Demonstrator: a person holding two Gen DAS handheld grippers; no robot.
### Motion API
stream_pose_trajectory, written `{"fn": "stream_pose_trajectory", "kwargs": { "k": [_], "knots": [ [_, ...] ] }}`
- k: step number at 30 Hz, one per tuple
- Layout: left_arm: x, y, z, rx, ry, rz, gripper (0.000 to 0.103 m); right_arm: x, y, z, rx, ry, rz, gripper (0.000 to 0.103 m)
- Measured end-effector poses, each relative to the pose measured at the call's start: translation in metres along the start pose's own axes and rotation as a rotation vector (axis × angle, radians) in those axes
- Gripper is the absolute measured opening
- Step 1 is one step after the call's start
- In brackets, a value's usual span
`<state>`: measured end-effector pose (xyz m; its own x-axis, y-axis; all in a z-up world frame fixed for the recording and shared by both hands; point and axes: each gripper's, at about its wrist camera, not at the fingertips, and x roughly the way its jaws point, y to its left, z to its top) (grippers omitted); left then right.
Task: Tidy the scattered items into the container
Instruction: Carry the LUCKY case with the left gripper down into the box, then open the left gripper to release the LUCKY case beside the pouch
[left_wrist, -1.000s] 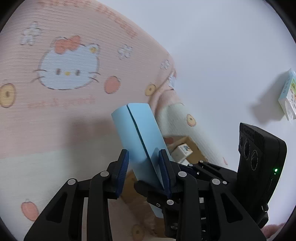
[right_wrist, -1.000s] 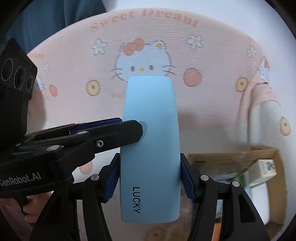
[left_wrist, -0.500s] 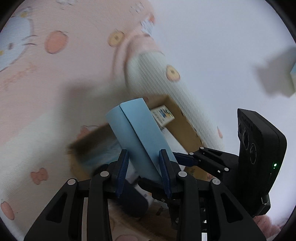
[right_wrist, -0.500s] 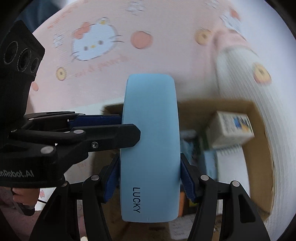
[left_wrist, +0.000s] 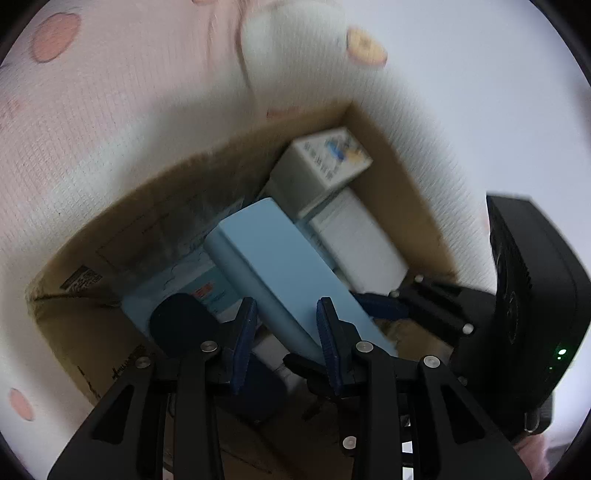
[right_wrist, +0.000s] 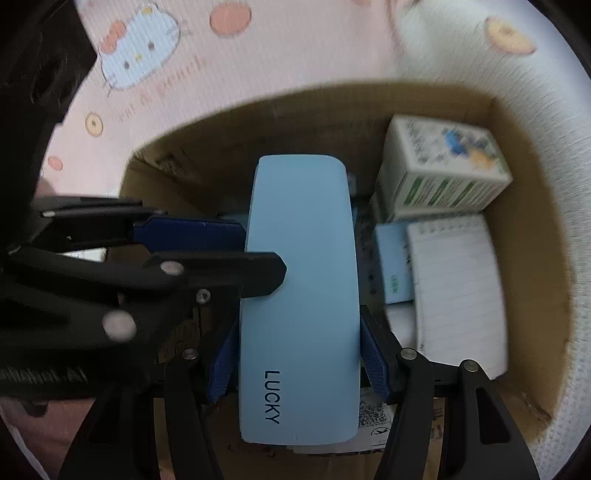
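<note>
Two grippers, one light blue case marked LUCKY, one cardboard box. Right gripper (right_wrist: 297, 354) pinches the blue case (right_wrist: 299, 295) across its width, blue pads tight on both long sides, case running away from the camera, its far end over the box interior. Left gripper (left_wrist: 286, 332) comes in from the left in the right wrist view; the case sits between its pads, right pad (left_wrist: 328, 343) against the flat face, whether the left pad touches the rounded edge can't be told, so its grip is unclear.

Case is over the cardboard box (right_wrist: 532, 206), above the contents, not resting on them as far as visible.

In the box: one white carton with green print (right_wrist: 439, 177) at the far right corner, one lined notepad (right_wrist: 458, 280) near of it along the right wall, one small blue-white pack (right_wrist: 395, 266) between notepad and case, one dark round item (left_wrist: 181, 325) beside the left gripper's fingers. Open room mostly left of the case, by the left wall.

Box sits on a pink cartoon-cat blanket (right_wrist: 155, 55).
</note>
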<state>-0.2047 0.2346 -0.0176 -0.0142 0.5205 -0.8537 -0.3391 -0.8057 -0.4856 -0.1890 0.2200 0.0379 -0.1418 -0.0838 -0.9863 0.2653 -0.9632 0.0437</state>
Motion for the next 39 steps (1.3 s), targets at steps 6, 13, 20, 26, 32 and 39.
{"fn": "stream_pose_trajectory", "kwargs": {
  "k": [6, 13, 20, 26, 32, 39],
  "knots": [
    [0.023, 0.003, 0.005, 0.012, 0.118, 0.020, 0.036, 0.022, -0.008, 0.011, -0.018, 0.094, -0.001, 0.058],
    [0.039, 0.037, 0.012, -0.137, 0.176, 0.042, 0.036, 0.036, -0.017, 0.021, -0.009, 0.134, 0.016, 0.058],
    [0.046, 0.044, 0.013, -0.183, 0.196, 0.070, 0.036, 0.046, -0.027, 0.027, -0.003, 0.195, 0.036, 0.058],
    [0.047, 0.042, 0.009, -0.150, 0.205, 0.131, 0.036, 0.055, -0.036, 0.022, 0.001, 0.255, 0.054, 0.058],
    [0.047, 0.044, 0.009, -0.151, 0.202, 0.171, 0.036, 0.051, -0.053, 0.028, 0.045, 0.276, 0.093, 0.059],
    [0.051, 0.047, 0.009, -0.146, 0.210, 0.200, 0.036, 0.026, -0.071, 0.036, 0.040, 0.209, 0.038, 0.058]
  ]
}}
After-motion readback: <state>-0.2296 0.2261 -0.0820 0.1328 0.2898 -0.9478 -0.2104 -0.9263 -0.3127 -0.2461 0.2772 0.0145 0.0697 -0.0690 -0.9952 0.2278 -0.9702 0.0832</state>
